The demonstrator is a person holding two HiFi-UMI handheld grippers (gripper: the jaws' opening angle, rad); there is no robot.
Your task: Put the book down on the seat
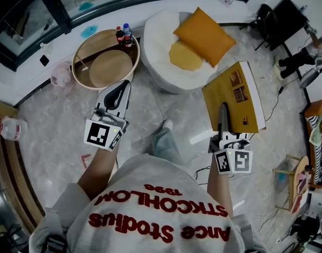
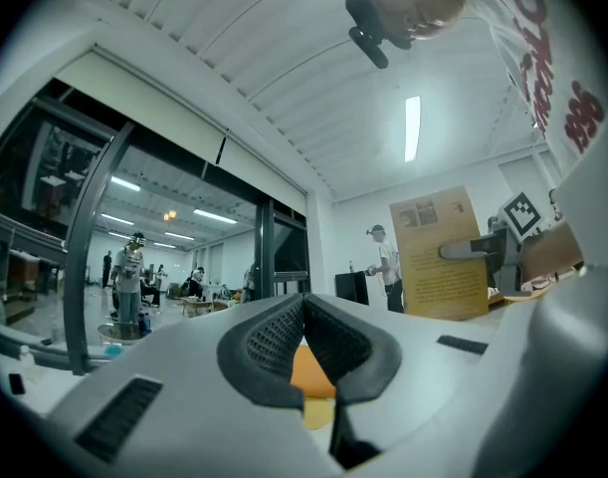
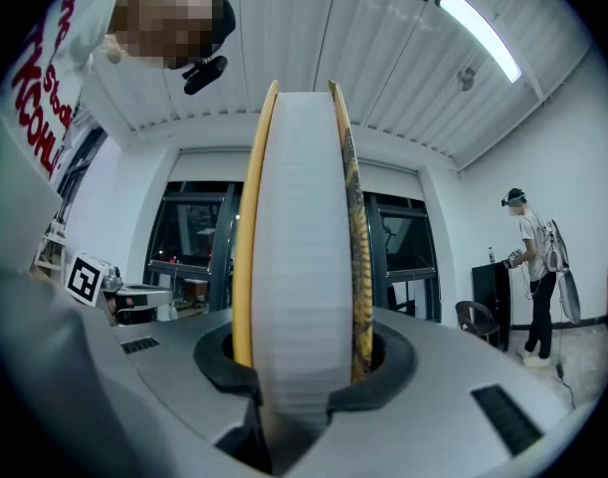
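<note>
A thick book [image 1: 237,88] with a yellow cover is held upright over the floor, right of the seat, with my right gripper [image 1: 223,109] shut on its lower edge. In the right gripper view the book's white page block [image 3: 302,217] fills the space between the jaws of the right gripper [image 3: 304,357]. The seat [image 1: 161,51] is a round white pouf ahead, carrying an orange cushion [image 1: 205,33] and a round yellow cushion [image 1: 184,56]. My left gripper [image 1: 124,87] is shut and holds nothing, left of the seat. The left gripper view shows its pads [image 2: 274,332] together and the book [image 2: 438,257] at the right.
A round wooden table [image 1: 105,65] with two small bottles [image 1: 124,36] stands left of the seat. The person's shoe [image 1: 166,124] is on the marble floor. Cables lie at the right, a black chair [image 1: 269,17] at the back right, a water bottle [image 1: 8,125] far left.
</note>
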